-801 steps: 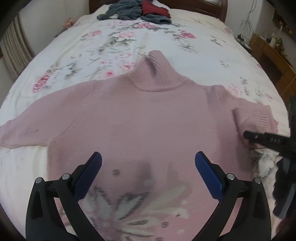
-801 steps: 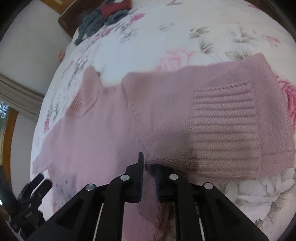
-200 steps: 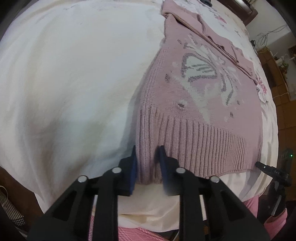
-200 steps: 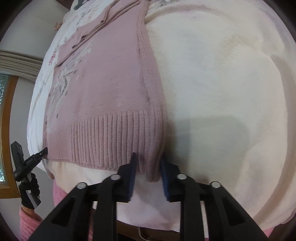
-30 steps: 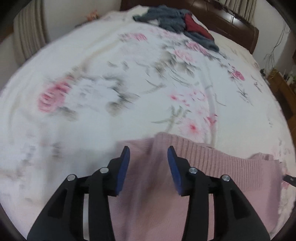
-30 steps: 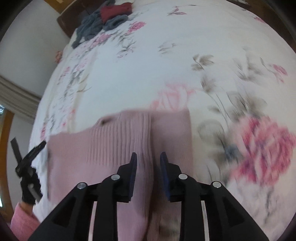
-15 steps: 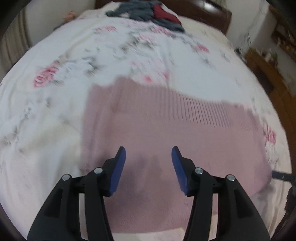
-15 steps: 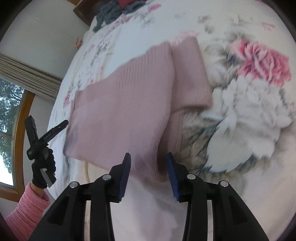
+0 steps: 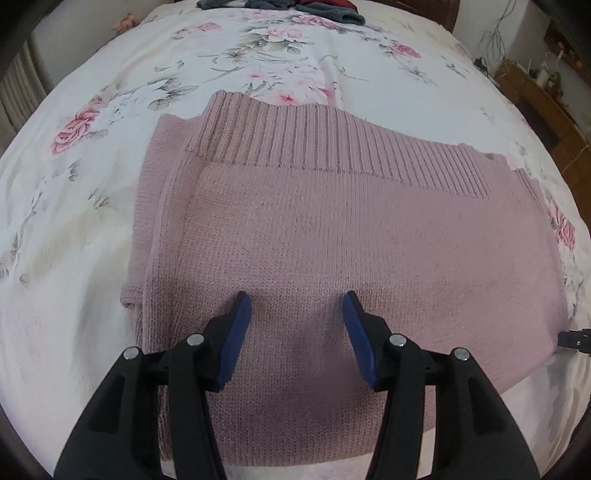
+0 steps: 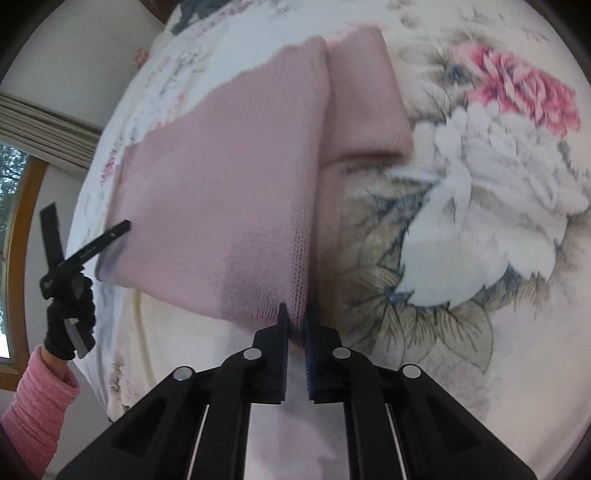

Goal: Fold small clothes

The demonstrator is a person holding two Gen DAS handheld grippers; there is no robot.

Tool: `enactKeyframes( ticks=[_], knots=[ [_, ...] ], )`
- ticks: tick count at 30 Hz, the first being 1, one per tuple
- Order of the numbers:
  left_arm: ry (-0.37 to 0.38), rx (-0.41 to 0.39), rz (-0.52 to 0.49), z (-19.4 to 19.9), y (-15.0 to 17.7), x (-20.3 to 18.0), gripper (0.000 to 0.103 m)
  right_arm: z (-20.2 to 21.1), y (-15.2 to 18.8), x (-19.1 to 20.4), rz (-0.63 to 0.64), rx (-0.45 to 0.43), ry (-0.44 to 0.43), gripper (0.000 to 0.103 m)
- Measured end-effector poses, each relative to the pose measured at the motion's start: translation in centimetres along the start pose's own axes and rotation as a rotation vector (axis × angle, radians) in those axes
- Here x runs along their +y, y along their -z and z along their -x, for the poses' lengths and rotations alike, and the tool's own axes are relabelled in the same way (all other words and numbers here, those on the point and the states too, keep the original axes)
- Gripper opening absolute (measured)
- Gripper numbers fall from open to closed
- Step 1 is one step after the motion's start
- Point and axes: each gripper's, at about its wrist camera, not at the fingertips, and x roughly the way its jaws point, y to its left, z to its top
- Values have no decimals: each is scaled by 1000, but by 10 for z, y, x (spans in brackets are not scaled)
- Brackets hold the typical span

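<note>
Your left gripper hovers with its jaws spread wide, nothing between them. Your right gripper has its jaws drawn nearly together. Your left hand, in a black glove with a pink sleeve, grips the left handle.

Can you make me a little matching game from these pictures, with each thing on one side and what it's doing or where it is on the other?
Things:
1. left gripper
2. right gripper
3. pink sweater
4. grey and red clothes

States:
A. piled at the far end of the bed
B. lying folded on the flowered bedspread
C. fingers nearly together at the sweater's near corner
D. open above the sweater

Pairs: 1-D, 2-C, 3-B, 4-A
</note>
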Motion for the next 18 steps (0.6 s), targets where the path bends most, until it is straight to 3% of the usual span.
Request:
enactKeyframes(
  ticks=[10,12,16,18],
  knots=[
    [7,-1,11,-1,0,1,54,-7,-6,-5,-35,8,-25,10],
    [14,2,23,3,-2,-1,54,1,-6,-5,-44,-5,-44,17],
    [51,-20,41,12,-8,-9,57,25,-17,-4,-59,-99,-81,45],
    [59,-29,34,13,-13,-16,57,27,-24,-7,-70,-111,-91,46]
  ],
)
